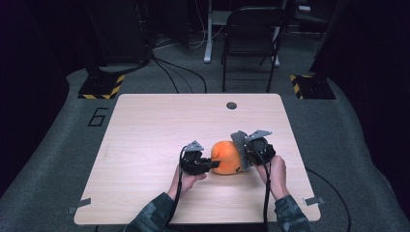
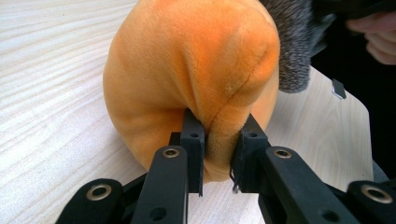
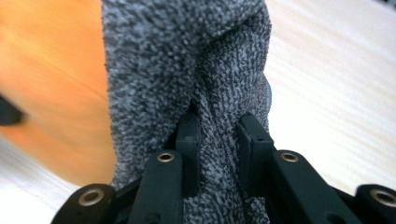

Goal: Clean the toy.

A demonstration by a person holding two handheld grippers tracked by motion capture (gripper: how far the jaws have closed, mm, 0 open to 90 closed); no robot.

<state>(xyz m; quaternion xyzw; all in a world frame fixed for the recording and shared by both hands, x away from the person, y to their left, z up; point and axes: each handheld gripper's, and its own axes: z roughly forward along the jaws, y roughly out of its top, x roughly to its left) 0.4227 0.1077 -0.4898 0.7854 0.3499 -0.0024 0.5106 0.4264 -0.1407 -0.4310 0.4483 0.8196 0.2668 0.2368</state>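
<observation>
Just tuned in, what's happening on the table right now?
A person works an orange plush from both sides on the wooden table. The left gripper is shut on a fold of the orange plush. The right gripper is shut on the grey knit fabric at the plush's other side. The plush rests on the table between them.

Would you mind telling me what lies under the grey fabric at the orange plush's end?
The grey fabric caps one end of the orange plush. Orange plush runs in under its edge; the covered end is hidden.
</observation>
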